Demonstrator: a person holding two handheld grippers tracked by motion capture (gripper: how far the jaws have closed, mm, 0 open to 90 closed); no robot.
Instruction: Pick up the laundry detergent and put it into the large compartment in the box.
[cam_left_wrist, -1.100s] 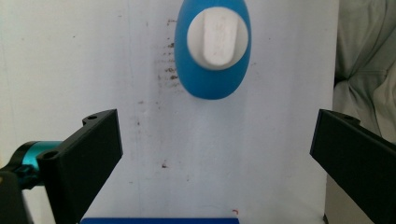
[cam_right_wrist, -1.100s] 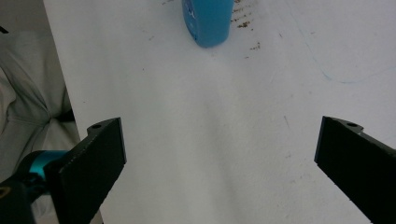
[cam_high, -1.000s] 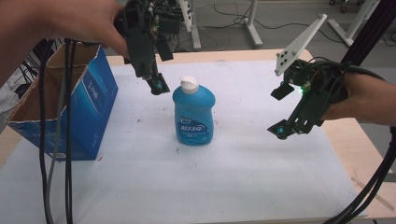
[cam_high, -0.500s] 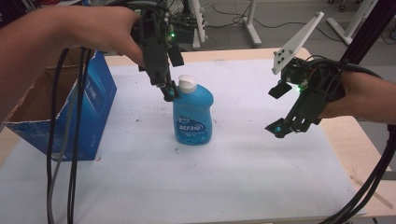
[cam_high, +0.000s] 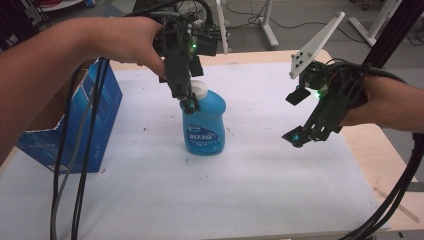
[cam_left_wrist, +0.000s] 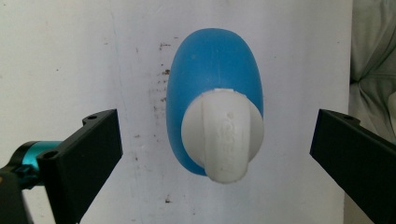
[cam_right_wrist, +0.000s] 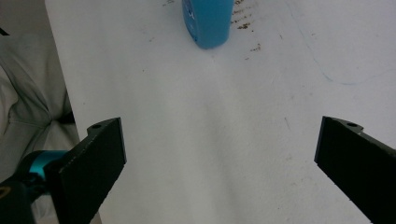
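Observation:
A blue bottle (cam_high: 204, 127) with a white cap (cam_high: 200, 90) stands upright at the middle of the white table (cam_high: 250, 200). My left gripper (cam_high: 192, 98) points down right over the cap and is open. In the left gripper view its jaws stand wide on either side of the cap (cam_left_wrist: 223, 140), without touching it, with the blue bottle (cam_left_wrist: 212, 70) body below. My right gripper (cam_high: 296, 117) hovers open to the right of the bottle, well apart from it. Between the right gripper (cam_right_wrist: 219, 144) jaws is bare table, and the bottle (cam_right_wrist: 208, 21) base shows far off.
An open blue cardboard box (cam_high: 100, 115) stands at the table's left edge. Black cables (cam_high: 75, 175) hang from the left hand across the front left. The table's wooden edge (cam_high: 380, 165) runs along the right.
My left gripper has moved right and down from beside the box to just over the bottle's cap. The right gripper has barely shifted.

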